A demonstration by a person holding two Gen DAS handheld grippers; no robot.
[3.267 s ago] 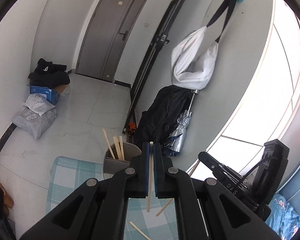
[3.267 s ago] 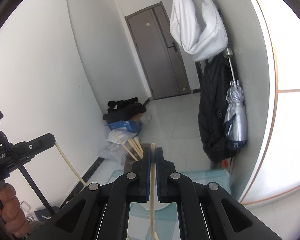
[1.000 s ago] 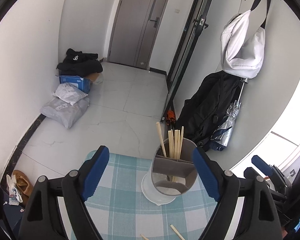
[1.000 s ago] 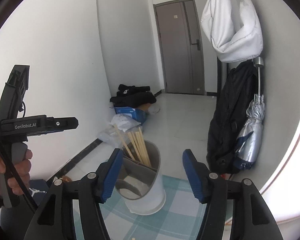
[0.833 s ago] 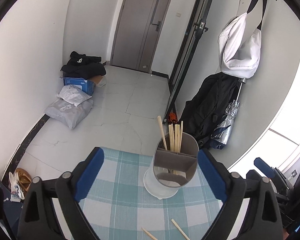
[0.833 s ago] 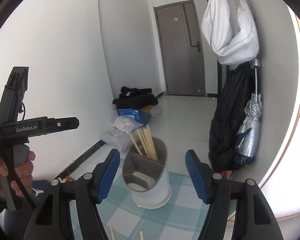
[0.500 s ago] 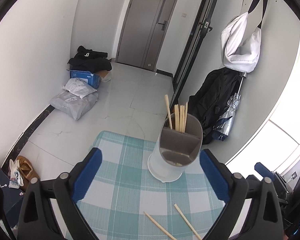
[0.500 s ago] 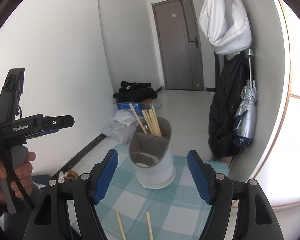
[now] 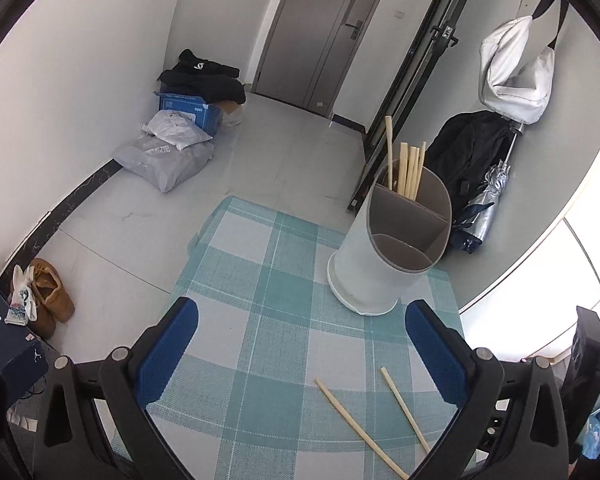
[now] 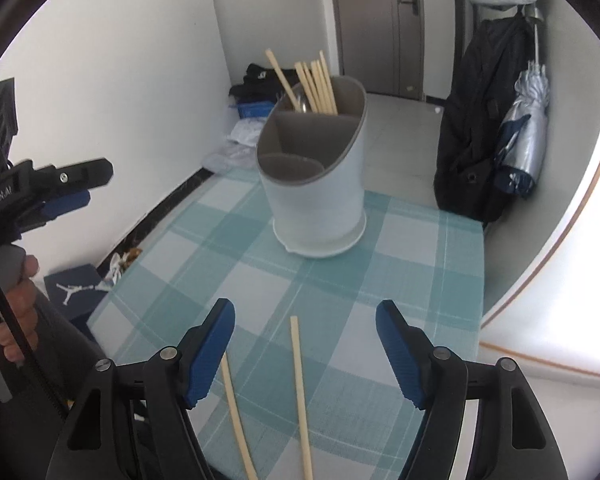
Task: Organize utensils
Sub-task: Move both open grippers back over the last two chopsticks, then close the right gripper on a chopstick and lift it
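A white utensil holder [image 9: 384,268] with grey dividers stands on the teal checked tablecloth [image 9: 260,320]; it also shows in the right wrist view [image 10: 320,200]. Several wooden chopsticks [image 9: 408,168] stand in its back compartment, also visible in the right wrist view [image 10: 316,80]. Two loose chopsticks [image 9: 360,428] lie on the cloth, seen in the right wrist view [image 10: 300,392] between my fingers. My left gripper [image 9: 300,344] is open and empty above the cloth. My right gripper [image 10: 305,344] is open and empty above the loose chopsticks. The left gripper also shows at the left of the right wrist view [image 10: 56,188].
The small table's edges fall off to the floor on the left and far side. Bags and a blue box [image 9: 184,108] lie on the floor by the wall. A black coat and umbrella [image 10: 500,128] hang at the right. A grey door [image 9: 324,28] is behind.
Both grippers let go of their chopsticks into the holder, opened wide and drew back and tilted down. The two loose chopsticks on the cloth have come into view.
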